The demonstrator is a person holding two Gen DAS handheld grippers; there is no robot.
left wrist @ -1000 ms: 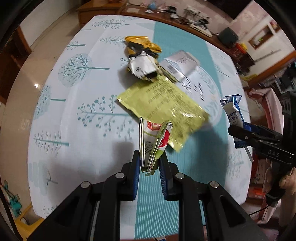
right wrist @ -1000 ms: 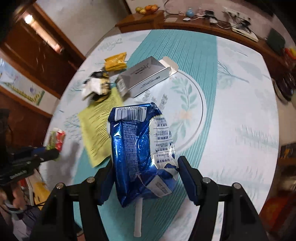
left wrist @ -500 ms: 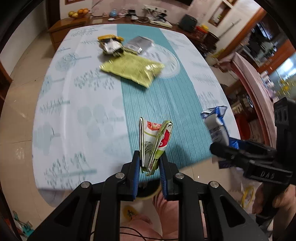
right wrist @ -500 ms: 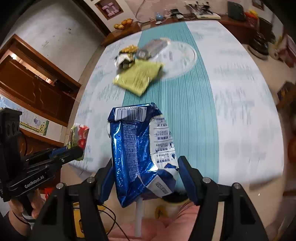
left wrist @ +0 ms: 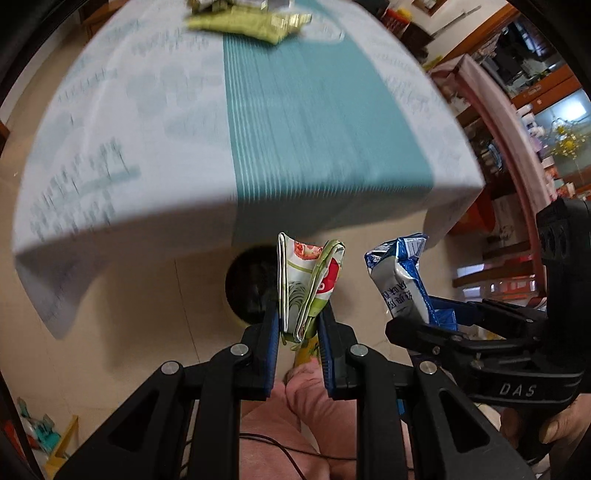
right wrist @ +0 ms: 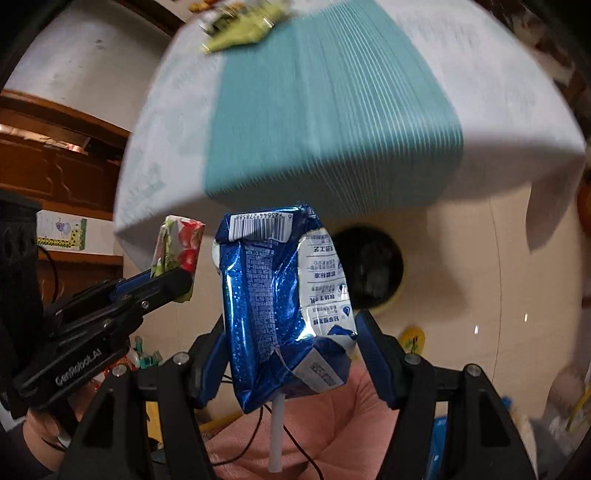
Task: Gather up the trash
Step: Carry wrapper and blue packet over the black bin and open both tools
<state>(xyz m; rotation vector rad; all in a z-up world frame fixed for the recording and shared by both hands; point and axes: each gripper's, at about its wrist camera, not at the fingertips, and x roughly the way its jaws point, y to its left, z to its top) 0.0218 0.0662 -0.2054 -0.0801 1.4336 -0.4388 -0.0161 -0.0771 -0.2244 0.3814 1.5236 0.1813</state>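
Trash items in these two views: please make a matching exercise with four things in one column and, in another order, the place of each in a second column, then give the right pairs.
Things:
1. flattened red and green carton
2. crushed blue carton
3. yellow-green packet
4. dark bin

Places:
A. on the floor, below the table edge
B. lying on the tablecloth, far end
C. clamped in the left gripper
D. between the jaws of the right gripper

Pairs: 1-C, 2-D, 3-B, 4-A
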